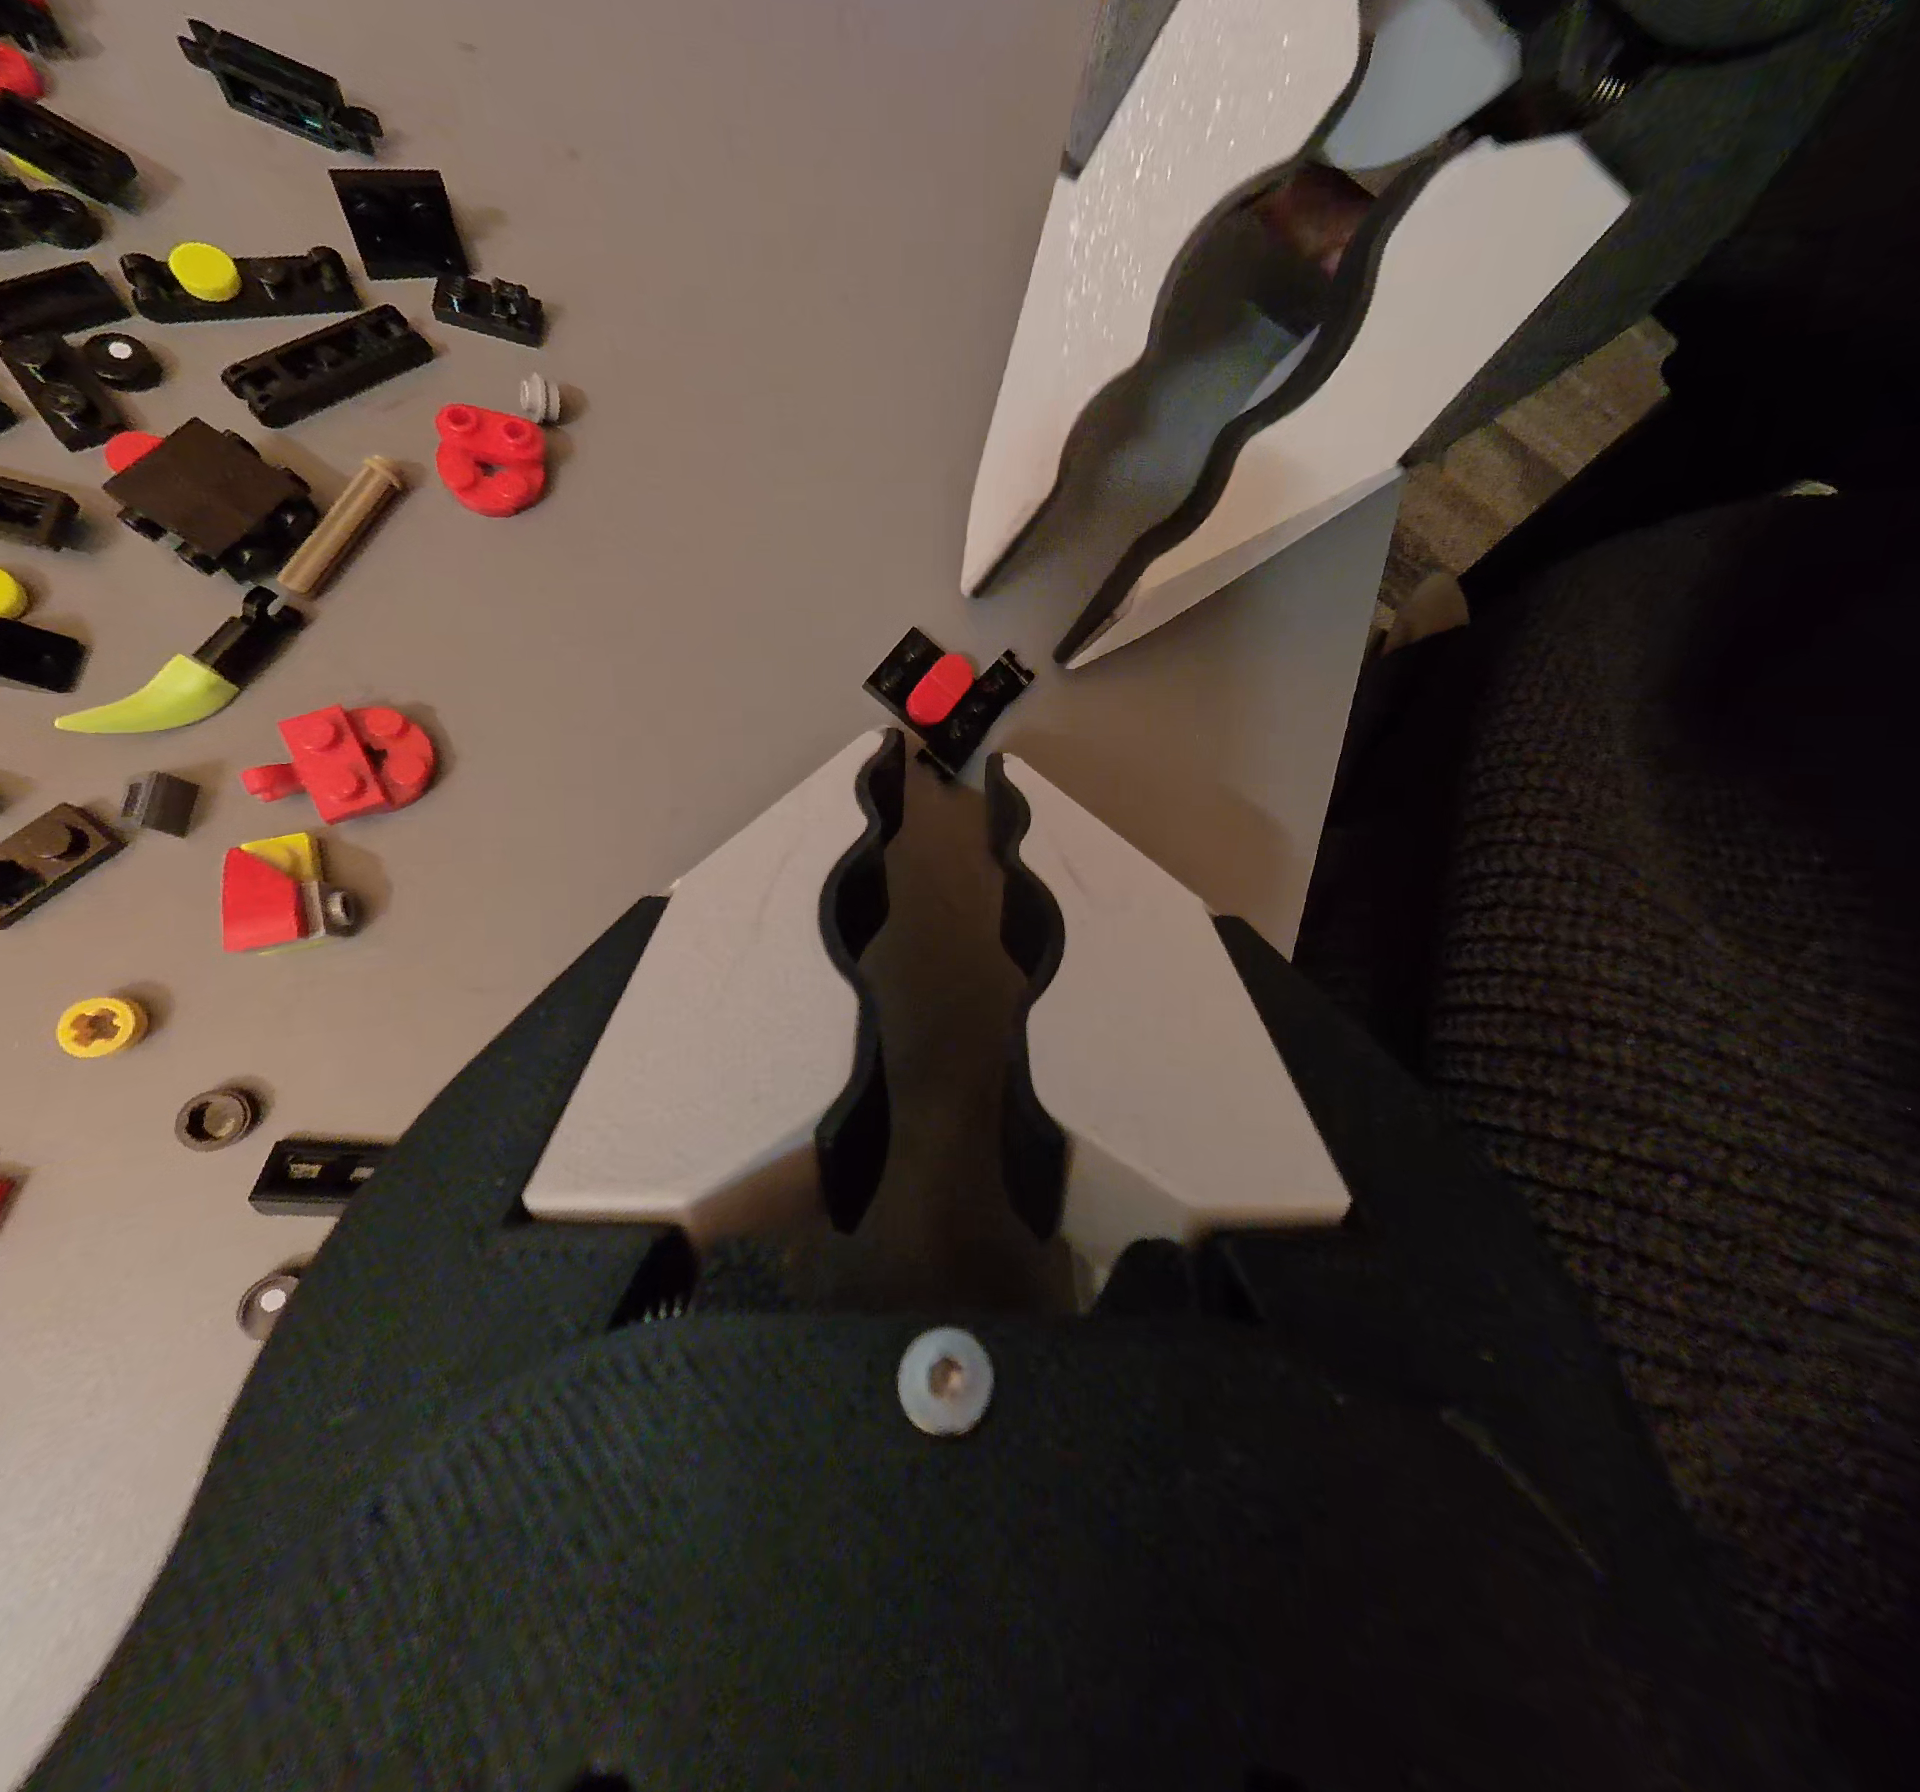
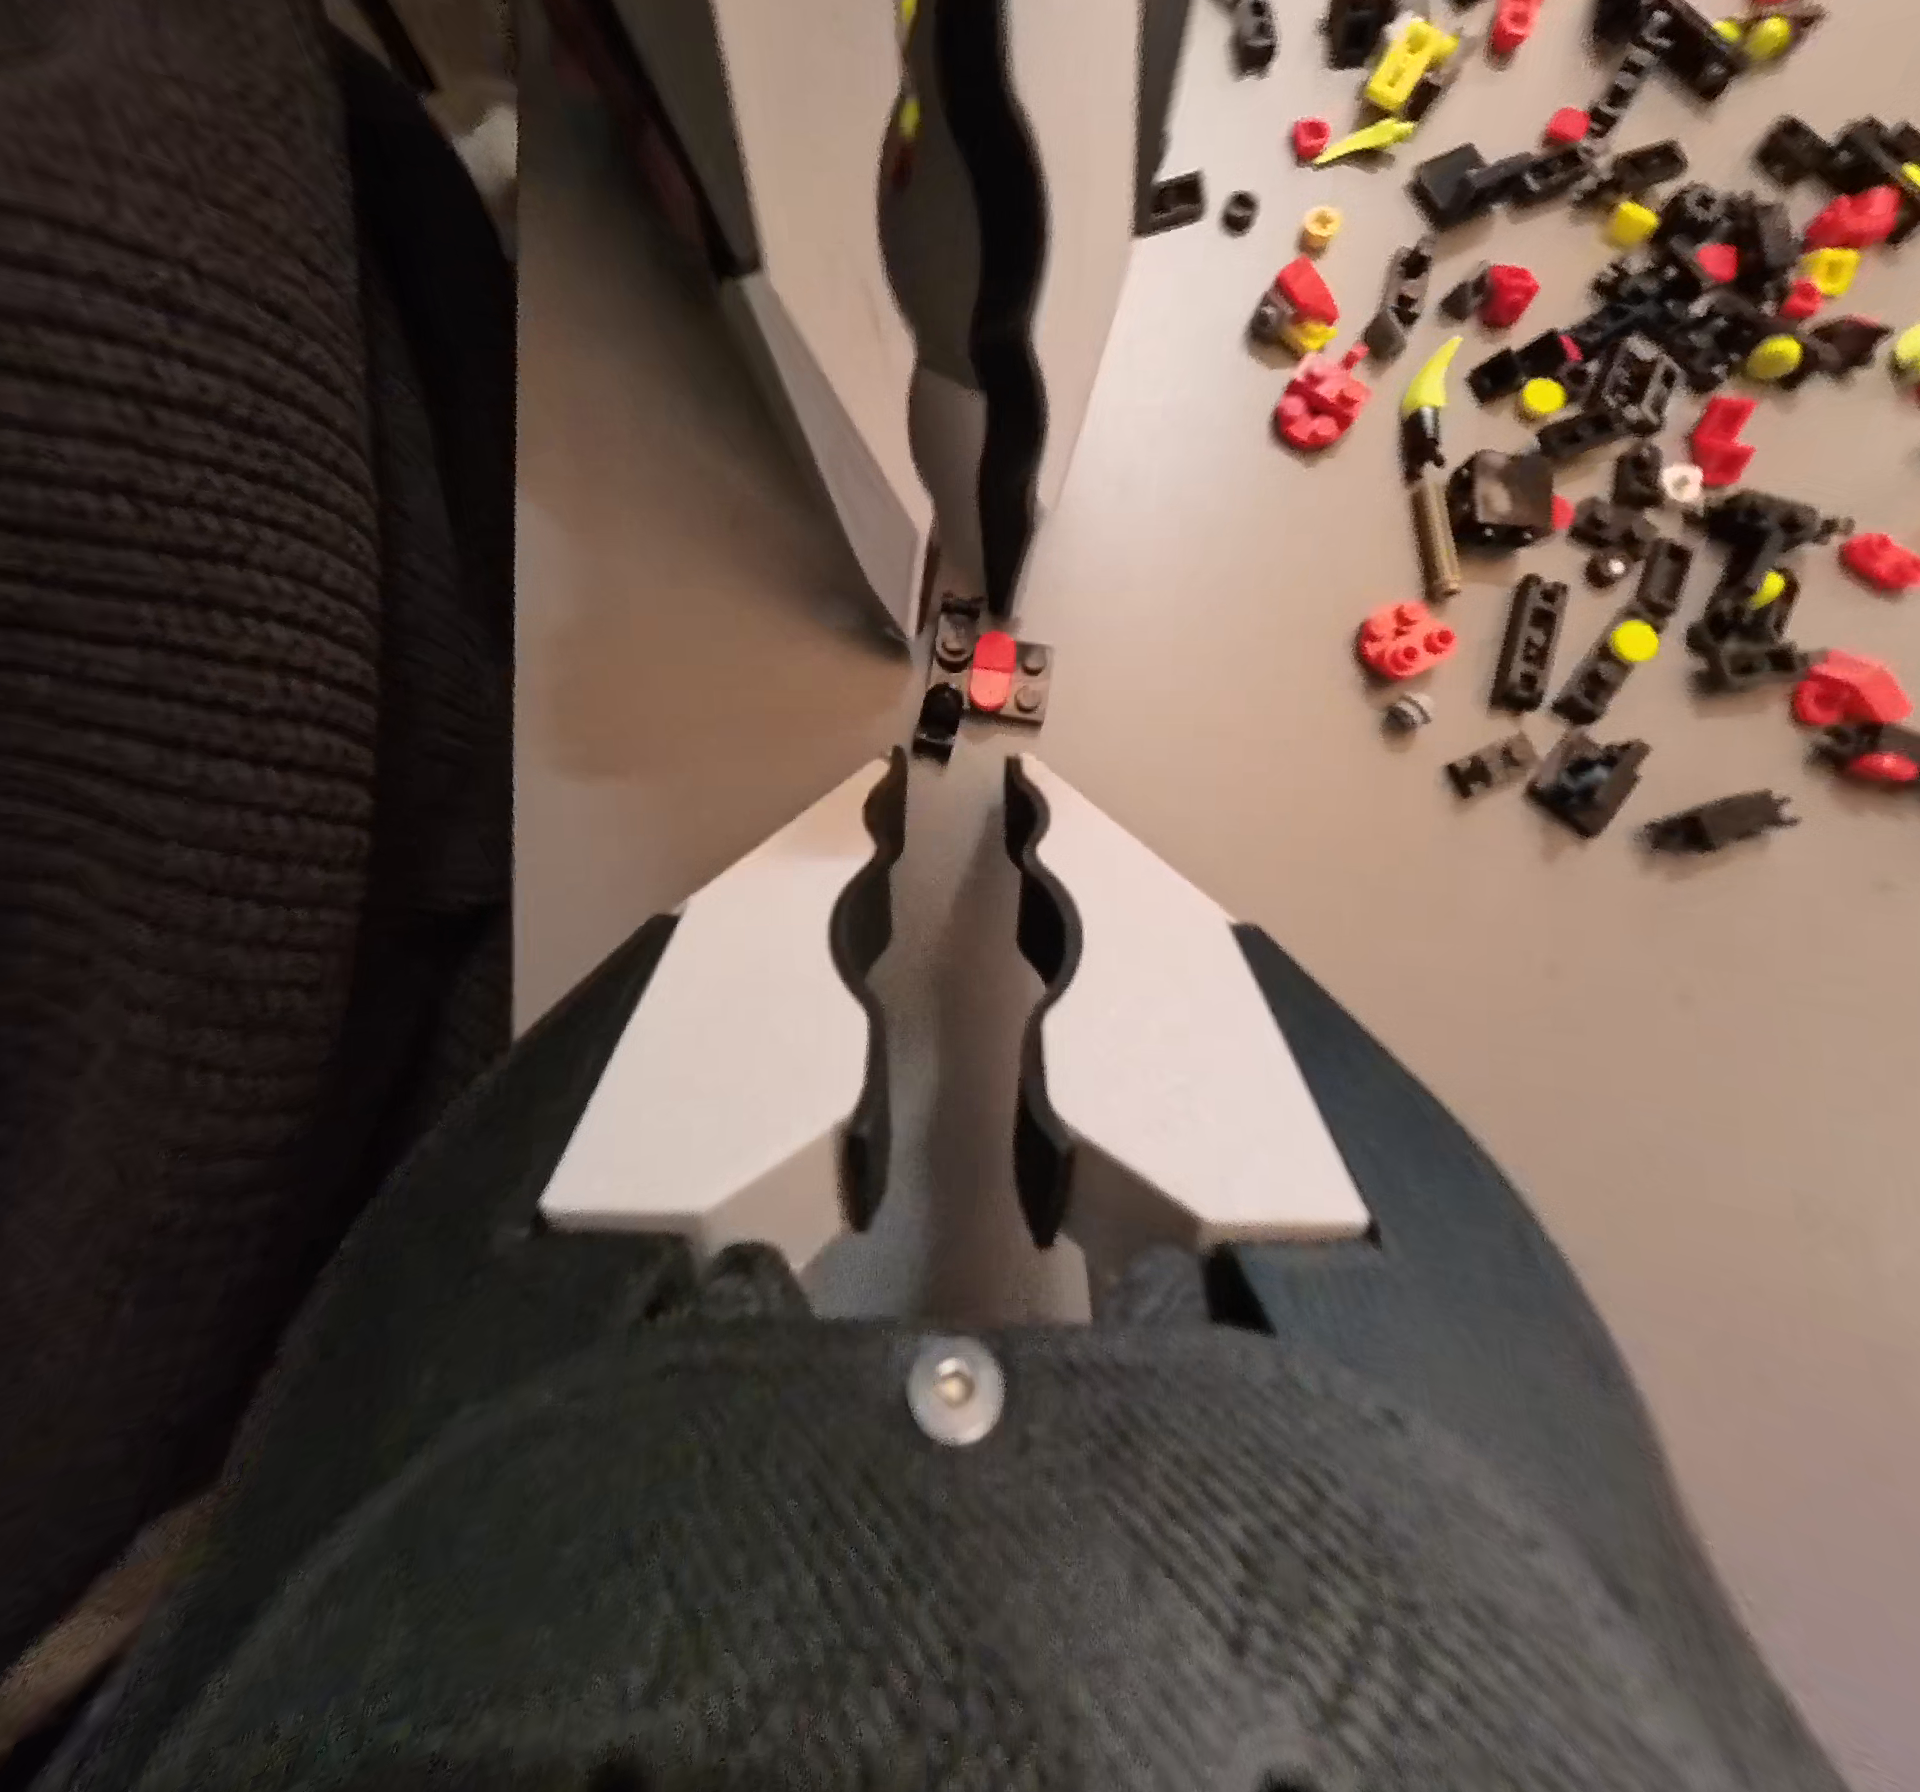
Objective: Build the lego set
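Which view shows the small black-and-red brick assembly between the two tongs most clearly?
The left wrist view: the brick assembly is sharp, lying on the grey table beyond open tongs. The right wrist view shows it too, studs visible, but motion-blurred.

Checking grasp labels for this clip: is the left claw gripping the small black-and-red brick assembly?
No: the left claw stands open, and the assembly lies on the table just beyond its tips.

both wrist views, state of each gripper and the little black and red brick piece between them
left gripper: open, holds nothing, tips just short of the piece
right gripper: open, holds nothing
black and red brick piece: flat on the grey table, ungripped
loose bricks: scattered aside
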{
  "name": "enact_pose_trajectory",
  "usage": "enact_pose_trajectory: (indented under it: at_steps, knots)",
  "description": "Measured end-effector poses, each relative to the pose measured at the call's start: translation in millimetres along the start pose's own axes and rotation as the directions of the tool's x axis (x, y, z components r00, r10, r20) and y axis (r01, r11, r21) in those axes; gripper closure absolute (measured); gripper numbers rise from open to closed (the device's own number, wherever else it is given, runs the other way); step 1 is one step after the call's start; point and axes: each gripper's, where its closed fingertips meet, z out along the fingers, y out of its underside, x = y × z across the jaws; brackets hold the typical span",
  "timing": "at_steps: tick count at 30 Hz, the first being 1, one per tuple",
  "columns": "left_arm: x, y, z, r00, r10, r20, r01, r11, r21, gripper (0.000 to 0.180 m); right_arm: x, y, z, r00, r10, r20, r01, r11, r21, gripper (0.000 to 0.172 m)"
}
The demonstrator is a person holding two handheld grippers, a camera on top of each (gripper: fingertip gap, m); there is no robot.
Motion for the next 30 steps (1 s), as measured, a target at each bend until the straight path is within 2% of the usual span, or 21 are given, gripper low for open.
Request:
enact_pose_trajectory:
  at_steps: [1, 4, 6, 8, 12, 23, 30]
  knots:
    - [0, 0, 0, 1.000, 0.000, 0.000, 0.000, 1.000, 0.000, 0.167, 1, -4, -4, 0.997, 0.072, 0.006, -0.072, 0.997, 0.032, 0.151]
    - [0, 0, 0, 1.000, -0.002, -0.002, 0.002, 1.000, 0.001, 0.167, 8, -21, -21, 0.955, 0.295, 0.026, -0.295, 0.941, 0.164, 0.144]
    - [-1, -1, 0, 1.000, -0.006, -0.003, 0.006, 1.000, 0.005, 0.167, 12, -23, -27, 0.932, 0.362, -0.018, -0.348, 0.909, 0.228, 0.148]
    - [-2, -1, -1, 1.000, -0.013, -0.005, 0.013, 1.000, 0.009, 0.167, 11, -14, -25, 0.919, 0.383, -0.090, -0.360, 0.911, 0.202, 0.149]
    - [-1, -2, -1, 0.999, -0.030, -0.022, 0.030, 0.999, 0.016, 0.167, 7, -12, -17, 0.918, 0.364, -0.160, -0.340, 0.927, 0.162, 0.151]
    - [0, -2, 1, 0.999, -0.039, -0.028, 0.039, 0.999, 0.013, 0.167, -1, -5, 5, 0.946, 0.291, -0.140, -0.287, 0.957, 0.043, 0.160]
    - [0, -2, 1, 0.999, -0.043, -0.034, 0.043, 0.999, 0.012, 0.167, -1, -4, 8, 0.948, 0.282, -0.144, -0.281, 0.959, 0.027, 0.162]
